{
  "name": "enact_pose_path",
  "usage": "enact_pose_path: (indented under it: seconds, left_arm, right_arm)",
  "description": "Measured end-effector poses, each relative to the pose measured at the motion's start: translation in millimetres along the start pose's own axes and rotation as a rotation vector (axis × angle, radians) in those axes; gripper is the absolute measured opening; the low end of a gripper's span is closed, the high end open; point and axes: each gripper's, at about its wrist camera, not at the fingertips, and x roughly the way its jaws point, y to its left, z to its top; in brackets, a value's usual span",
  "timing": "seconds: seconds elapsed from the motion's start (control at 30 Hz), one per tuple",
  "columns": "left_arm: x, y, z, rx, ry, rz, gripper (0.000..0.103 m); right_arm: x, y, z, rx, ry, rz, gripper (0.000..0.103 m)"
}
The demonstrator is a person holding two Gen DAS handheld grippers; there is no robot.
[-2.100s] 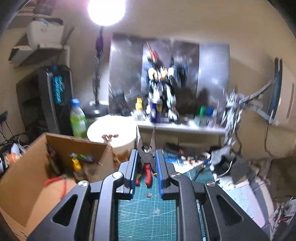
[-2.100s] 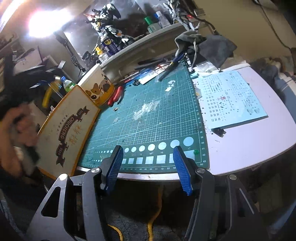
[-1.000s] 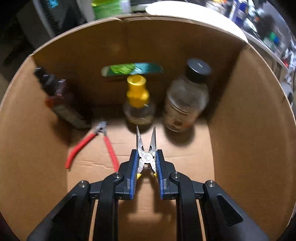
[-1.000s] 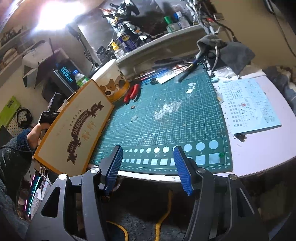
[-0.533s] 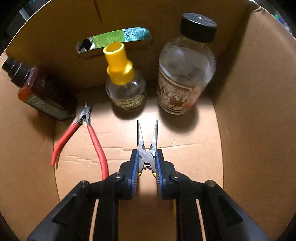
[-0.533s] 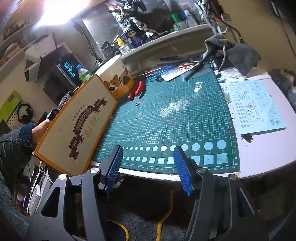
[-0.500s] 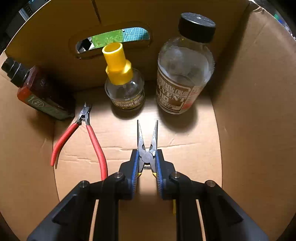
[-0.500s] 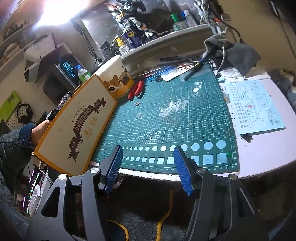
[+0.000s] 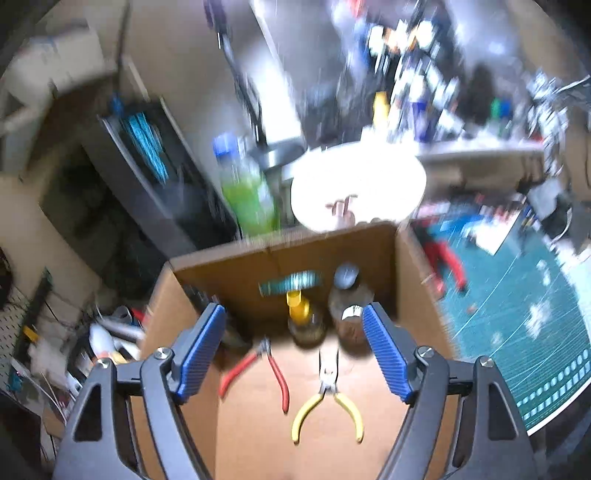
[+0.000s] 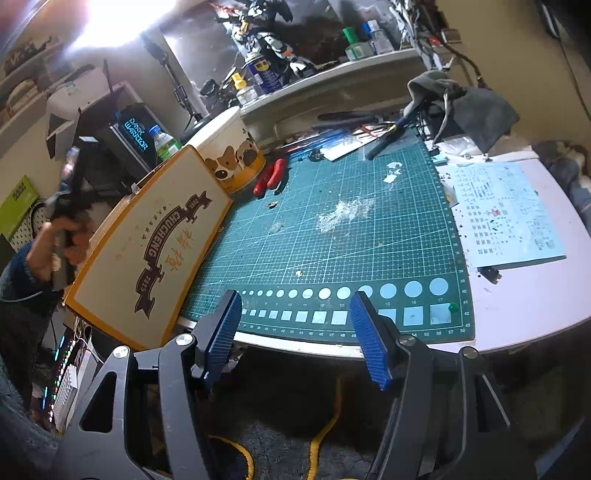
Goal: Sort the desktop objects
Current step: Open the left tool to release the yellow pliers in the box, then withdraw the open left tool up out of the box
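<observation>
Left gripper (image 9: pixel 293 354) above the box (image 9: pixel 413 291), jaws spread wide, empty. Yellow pliers (image 9: pixel 327 398) flat on the box floor beside red cutters (image 9: pixel 275 373), bottles (image 9: pixel 347 314) behind. Right gripper (image 10: pixel 295 332) released, off the desk edge before the mat (image 10: pixel 351 229). Box side reads "CHUCHENG"; farther off, "DARK WARRIOR" on a tower (image 10: pixel 135 134).

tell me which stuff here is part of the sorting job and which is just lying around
Job: cardboard box, yellow-handled pliers and red-handled cutters lying in it, red-handled pliers on the cutting mat.

Lying about: green drink bottle, robot figure, grey cloth.
</observation>
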Motion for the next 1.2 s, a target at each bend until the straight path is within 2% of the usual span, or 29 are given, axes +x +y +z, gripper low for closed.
enact_pose_path:
  seconds: [0.1,0.17,0.2,0.33,0.43,0.53,0.63,0.73,1.2]
  left_arm:
    - [-32.2,2.3,20.0,-0.012,-0.124,0.008,0.082]
    - [-56.0,2.2,28.1,-0.045,-0.196,0.013,0.094]
    - [-66.8,1.1,30.2,-0.064,-0.23,0.02,0.103]
    - [-107.3,-11.9,24.3,-0.159,-0.365,0.067,0.103]
    - [-117.1,-13.1,13.6,-0.254,-0.34,0.034,0.103]
    - [-110.2,-13.1,-1.6,-0.346,-0.246,-0.016,0.103]
    - [-98.7,-19.5,-18.8,-0.382,-0.167,-0.04,0.103]
    - [-88.5,-32.1,-31.8,-0.376,-0.122,-0.019,0.103]
    - [-83.0,-72.7,-50.9,-0.323,-0.093,-0.045,0.103]
  right_arm:
    - [-2.3,3.8,0.7,-0.013,-0.006,0.002,0.059]
    - [-4.2,6.2,1.2,-0.022,-0.011,0.003,0.059]
    - [-6.2,7.4,1.6,-0.029,-0.017,0.003,0.059]
    - [-15.3,12.2,4.2,-0.056,-0.039,0.0,0.064]
    - [-24.6,16.0,7.2,-0.083,-0.061,-0.015,0.066]
    - [-34.5,21.2,9.6,-0.116,-0.077,-0.034,0.074]
    - [-46.0,26.2,11.1,-0.148,-0.1,-0.05,0.077]
    - [-57.2,27.7,10.7,-0.175,-0.122,-0.063,0.077]
    - [-72.3,2.0,5.0,-0.137,-0.141,-0.114,0.078]
